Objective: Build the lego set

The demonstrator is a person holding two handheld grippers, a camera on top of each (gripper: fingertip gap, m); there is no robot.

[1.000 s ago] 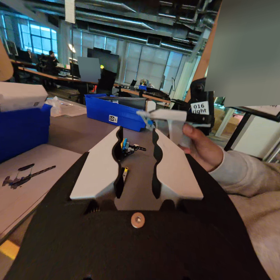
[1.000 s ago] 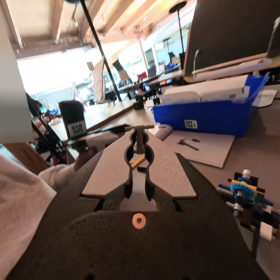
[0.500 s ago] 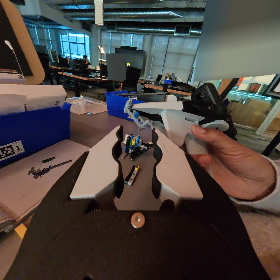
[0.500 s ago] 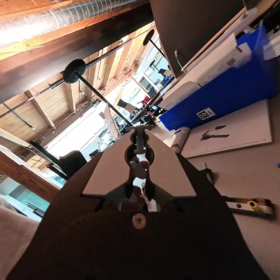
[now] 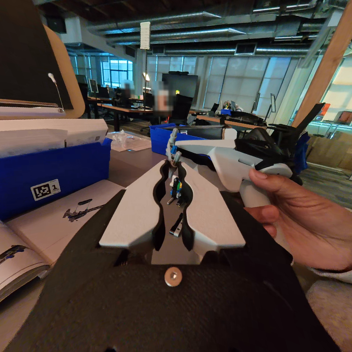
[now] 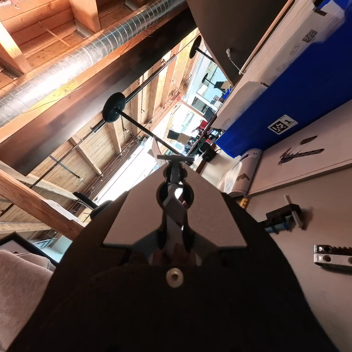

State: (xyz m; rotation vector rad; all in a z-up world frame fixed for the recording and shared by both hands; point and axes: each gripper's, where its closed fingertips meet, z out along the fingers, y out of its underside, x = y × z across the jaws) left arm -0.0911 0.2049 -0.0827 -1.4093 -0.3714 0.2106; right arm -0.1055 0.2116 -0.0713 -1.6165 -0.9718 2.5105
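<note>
Lego piece [image 5: 172, 152] clamped in right gripper [image 5: 176, 146], its lower end between nearly closed left gripper [image 5: 173, 167] tips, contact unclear; blue bin [image 5: 57, 167] at 9 o'clock bears a square code sticker [image 5: 45, 189].

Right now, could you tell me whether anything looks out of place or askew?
Nothing looks damaged or spilled. Loose pieces lie scattered on the table: a grey toothed piece and a small black assembly. The right gripper, rolled steeply sideways, grips a small grey piece.

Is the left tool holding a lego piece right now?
No, the left tool is open, and the grey piece sits in the right tool.
</note>
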